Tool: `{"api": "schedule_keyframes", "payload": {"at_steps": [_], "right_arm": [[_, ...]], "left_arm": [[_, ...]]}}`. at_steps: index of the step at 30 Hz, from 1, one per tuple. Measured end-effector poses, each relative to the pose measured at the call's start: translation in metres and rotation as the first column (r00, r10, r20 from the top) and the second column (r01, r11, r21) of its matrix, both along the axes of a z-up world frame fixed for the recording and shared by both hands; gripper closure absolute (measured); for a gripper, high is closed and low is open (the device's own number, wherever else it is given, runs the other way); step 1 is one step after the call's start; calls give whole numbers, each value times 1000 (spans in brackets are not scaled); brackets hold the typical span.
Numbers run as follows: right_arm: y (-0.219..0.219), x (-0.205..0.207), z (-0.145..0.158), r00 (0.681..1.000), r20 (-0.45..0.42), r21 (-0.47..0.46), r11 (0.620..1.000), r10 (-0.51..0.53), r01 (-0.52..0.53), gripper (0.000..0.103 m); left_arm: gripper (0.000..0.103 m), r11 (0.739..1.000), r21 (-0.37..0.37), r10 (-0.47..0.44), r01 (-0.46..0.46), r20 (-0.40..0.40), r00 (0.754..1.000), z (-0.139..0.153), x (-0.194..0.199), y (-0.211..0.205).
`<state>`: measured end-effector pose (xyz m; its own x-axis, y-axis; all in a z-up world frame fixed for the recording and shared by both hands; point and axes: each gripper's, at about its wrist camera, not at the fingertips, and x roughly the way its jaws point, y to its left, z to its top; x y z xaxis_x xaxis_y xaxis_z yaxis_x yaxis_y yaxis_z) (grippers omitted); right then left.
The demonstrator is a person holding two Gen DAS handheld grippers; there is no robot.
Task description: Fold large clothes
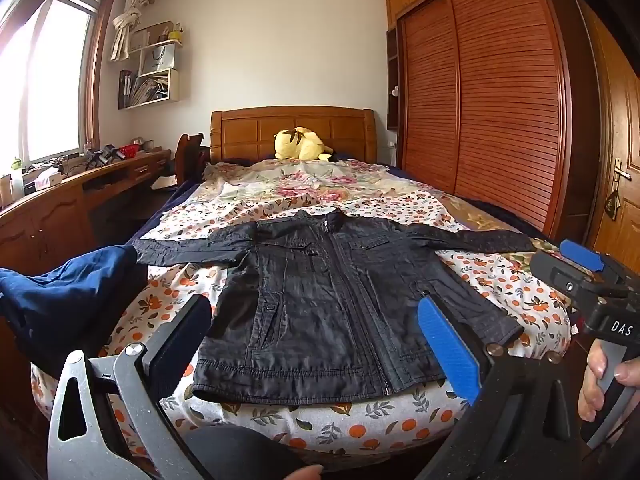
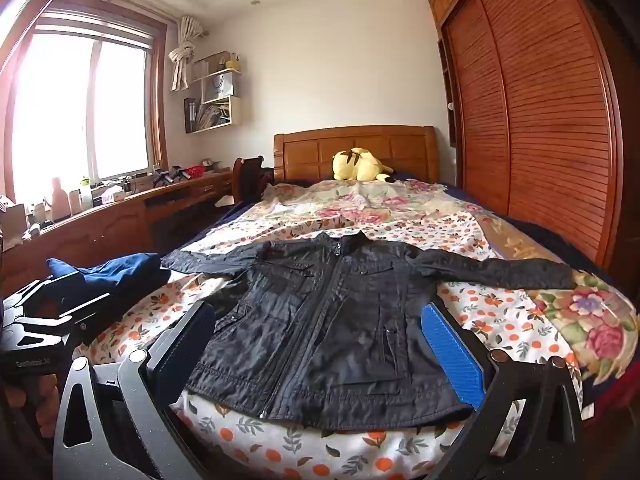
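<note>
A black zip-up jacket (image 1: 324,304) lies flat and face up at the foot of the bed, zipped, both sleeves spread out sideways; the right wrist view shows the jacket (image 2: 340,332) too. My left gripper (image 1: 316,344) hovers above the jacket's hem, open wide, nothing between its black and blue pads. My right gripper (image 2: 320,356) stands likewise open and empty over the hem. In the left wrist view the right gripper (image 1: 580,272) appears at the right edge, held by a hand (image 1: 600,376). The left gripper (image 2: 44,320) shows at the left edge of the right wrist view.
A dark blue garment (image 1: 68,292) is heaped at the bed's left corner. A yellow plush toy (image 1: 302,145) sits by the wooden headboard. The bed (image 1: 500,276) has a floral cover. A desk (image 1: 52,208) runs along the left, a louvred wardrobe (image 1: 480,100) along the right.
</note>
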<state>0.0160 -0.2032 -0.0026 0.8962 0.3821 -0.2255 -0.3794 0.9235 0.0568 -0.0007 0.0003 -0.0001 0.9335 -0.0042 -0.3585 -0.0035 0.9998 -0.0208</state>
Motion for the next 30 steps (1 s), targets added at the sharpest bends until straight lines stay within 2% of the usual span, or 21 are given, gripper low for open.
{"api": "schedule_keyframes", "payload": {"at_steps": [22, 30], "right_arm": [[0, -2, -1, 1000, 2, 9, 1000, 1, -1, 0], [0, -2, -2, 1000, 4, 10, 1000, 3, -3, 0]], "left_arm": [[0, 1000, 1, -1, 1, -13, 1000, 0, 1, 0], [0, 1000, 2, 0, 0, -8, 1000, 9, -1, -4]]}}
